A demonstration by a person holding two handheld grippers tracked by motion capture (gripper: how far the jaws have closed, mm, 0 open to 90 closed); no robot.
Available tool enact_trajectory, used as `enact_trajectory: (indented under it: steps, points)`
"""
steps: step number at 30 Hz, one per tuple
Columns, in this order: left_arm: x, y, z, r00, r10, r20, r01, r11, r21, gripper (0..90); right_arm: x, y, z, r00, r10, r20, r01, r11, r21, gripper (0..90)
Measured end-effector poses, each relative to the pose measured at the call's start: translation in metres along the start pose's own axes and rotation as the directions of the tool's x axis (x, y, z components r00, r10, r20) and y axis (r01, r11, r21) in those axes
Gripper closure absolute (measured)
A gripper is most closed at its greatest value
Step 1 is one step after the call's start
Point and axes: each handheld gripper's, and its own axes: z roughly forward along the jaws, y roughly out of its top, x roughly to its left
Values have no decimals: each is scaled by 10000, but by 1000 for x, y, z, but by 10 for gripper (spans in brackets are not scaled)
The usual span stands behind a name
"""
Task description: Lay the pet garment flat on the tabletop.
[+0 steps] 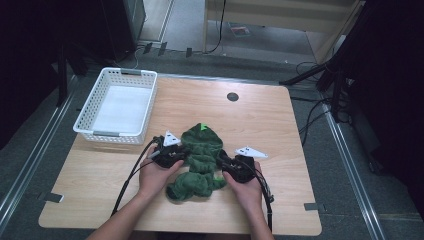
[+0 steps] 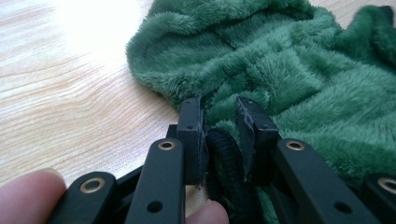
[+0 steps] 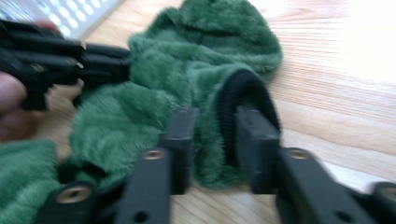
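Green fleece (image 1: 200,160) lies mid-table, crumpled. L gripper (image 2: 219,119) pinches one black cuff, R gripper (image 3: 212,135) prob. clamps the other; view's blurry. Both grabs look done; lift or move to basket (image 1: 90,107) still left.

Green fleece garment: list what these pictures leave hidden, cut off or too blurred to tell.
- High view: the green fleece garment lies bunched; its sides are covered by the left gripper and right gripper.
- Left gripper view: the black cuff is partly hidden between the jaws; the garment runs off the right edge.
- Right gripper view: motion blur smears the fleece; the white basket is cut off by the top edge.
- High view: the basket's near inner wall is hidden by its rim.
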Motion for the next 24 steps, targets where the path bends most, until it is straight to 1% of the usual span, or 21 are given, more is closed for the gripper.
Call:
enact_trajectory:
  steps: [1, 3, 4, 5, 7, 9, 10, 11, 12, 13, 14, 15, 16, 17, 18, 19, 20, 21, 22, 23, 24]
  points:
    - [0, 0, 0, 10000, -13, -64, 13, 10000, -17, 729, -4, 0, -3, 9994, 348, 46, -349, 9993, 139, 821]
    - [0, 0, 0, 9999, -69, -109, 68, 10000, -30, 729, -11, -2, -7, 9984, 550, 155, -552, 9984, 132, 834]
    - [1, 0, 1, 9999, -95, -143, 95, 9999, -41, 729, -11, -2, -7, 9984, 550, 155, -552, 9984, 132, 834]
    - [2, 1, 1, 9998, -154, -140, 153, 9999, -53, 731, -13, -3, -10, 9977, 643, 226, -646, 9978, 127, 837]
    - [3, 1, 1, 9995, -300, -125, 299, 9995, -83, 732, -16, -5, -12, 9970, 674, 377, -677, 9977, 90, 833]
    - [4, 1, 1, 9994, -342, -73, 342, 9994, -71, 732, -15, -5, -13, 9968, 541, 589, -543, 9985, 8, 777]
    - [4, 1, 1, 9994, -327, -77, 326, 9994, -66, 730, -15, -4, -14, 9956, 501, 796, -498, 9987, -54, 744]
    - [4, 1, 1, 9994, -338, -74, 337, 9994, -99, 730, -15, -4, -14, 9956, 501, 796, -498, 9987, -54, 744]
    - [5, 1, 0, 9995, -313, 30, 313, 9995, -73, 724, -15, -3, -16, 9952, 522, 822, -509, 9985, -178, 713]
    - [7, 1, 0, 9987, -395, 319, 399, 9991, -130, 711, -15, -1, -20, 9968, 662, 445, -633, 9959, -648, 679]
    - [10, 0, -2, 9960, -566, 690, 583, 9980, -224, 673, -10, 6, -29, 9981, 618, 80, -601, 9887, -1376, 667]
    - [14, 0, -5, 9917, -778, 1023, 824, 9957, -419, 666, -5, 11, -31, 9991, 422, 67, -406, 9870, -1553, 676]
    - [16, 0, -9, 9897, -882, 1130, 972, 9923, -764, 666, -5, 11, -31, 9991, 422, 67, -406, 9870, -1553, 676]
    - [17, 0, -15, 9912, -916, 960, 1019, 9889, -1079, 666, 0, 16, -32, 9997, 262, 1, -258, 9859, -1653, 689]
    - [17, 0, -17, 9928, -862, 834, 951, 9894, -1101, 674, 8, 21, -30, 10000, 74, -60, -83, 9859, -1671, 700]
    - [15, 1, -19, 9936, -777, 816, 867, 9898, -1132, 680, 14, 23, -27, 10000, -47, -79, 34, 9868, -1619, 706]
    - [11, 2, -20, 9938, -699, 862, 793, 9906, -1113, 681, 20, 25, -21, 9995, -290, -122, 269, 9886, -1482, 709]
    - [7, 3, -20, 9947, -523, 881, 609, 9933, -979, 681, 26, 25, -12, 9983, -581, -32, 573, 9905, -1248, 712]
    - [1, 3, -19, 9962, -327, 807, 389, 9962, -776, 678, 30, 23, -1, 9969, -787, 92, 792, 9927, -909, 715]
    - [-3, 2, -17, 9965, -142, 819, 189, 9982, -574, 691, 32, 17, 21, 9943, -980, 427, 985, 9951, -98, 726]
    - [-5, 1, -15, 9959, -109, 897, 145, 9991, -398, 700, 30, 14, 31, 9927, -1039, 608, 1026, 9944, 253, 730]
